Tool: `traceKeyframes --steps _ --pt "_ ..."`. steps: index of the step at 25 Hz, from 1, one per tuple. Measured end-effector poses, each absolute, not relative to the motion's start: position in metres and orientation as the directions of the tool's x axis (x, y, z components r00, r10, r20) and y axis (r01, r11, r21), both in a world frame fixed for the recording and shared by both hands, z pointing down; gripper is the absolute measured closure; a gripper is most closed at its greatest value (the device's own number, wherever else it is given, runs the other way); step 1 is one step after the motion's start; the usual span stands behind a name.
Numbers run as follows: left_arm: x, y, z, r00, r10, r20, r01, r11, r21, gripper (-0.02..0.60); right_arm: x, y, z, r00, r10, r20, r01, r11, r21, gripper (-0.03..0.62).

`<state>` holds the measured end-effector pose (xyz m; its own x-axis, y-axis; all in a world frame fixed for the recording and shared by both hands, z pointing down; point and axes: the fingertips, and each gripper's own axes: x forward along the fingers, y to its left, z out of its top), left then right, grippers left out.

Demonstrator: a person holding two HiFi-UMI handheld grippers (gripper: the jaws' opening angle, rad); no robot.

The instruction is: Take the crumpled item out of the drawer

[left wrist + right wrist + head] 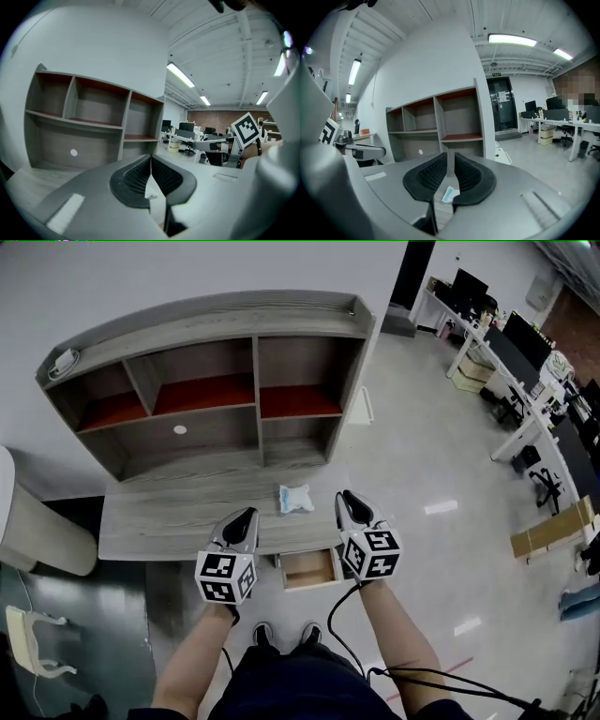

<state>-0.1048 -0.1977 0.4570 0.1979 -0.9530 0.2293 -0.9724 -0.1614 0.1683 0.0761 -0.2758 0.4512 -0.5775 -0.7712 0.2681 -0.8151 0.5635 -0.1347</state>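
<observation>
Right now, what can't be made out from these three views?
Drawer: its inside is too small to read in head view, and it is out of both gripper views.
Crumpled item: too small in head view, only a sliver in right gripper view.
White dot on shelf unit: too small.

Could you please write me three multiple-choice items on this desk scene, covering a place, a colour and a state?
1. The drawer is: A shut; B pulled open; C missing.
2. The crumpled item lies: A in the drawer; B on the desk top; C on a shelf.
3. The crumpled item is: A red; B black; C light blue.
Answers: 1 B, its bare inside shows in the head view; 2 B, it rests on the grey top; 3 C, pale blue against the grey wood.
</observation>
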Motion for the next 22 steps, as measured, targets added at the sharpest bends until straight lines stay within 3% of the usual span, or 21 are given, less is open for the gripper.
traceKeyframes --steps 10,22 --pt "-0.046 -0.21 0.391 0.315 -0.943 0.105 -0.939 -0.294 0.178 0.574 0.099 -0.234 0.389 -0.565 -0.815 0.133 -0.823 0.543 -0.167 0.556" --pt "-0.021 -0.215 0.317 0.368 -0.929 -0.039 -0.919 -0.37 0.138 0.574 0.119 -0.22 0.316 -0.526 -0.85 -0.02 -0.834 0.521 -0.182 0.565"
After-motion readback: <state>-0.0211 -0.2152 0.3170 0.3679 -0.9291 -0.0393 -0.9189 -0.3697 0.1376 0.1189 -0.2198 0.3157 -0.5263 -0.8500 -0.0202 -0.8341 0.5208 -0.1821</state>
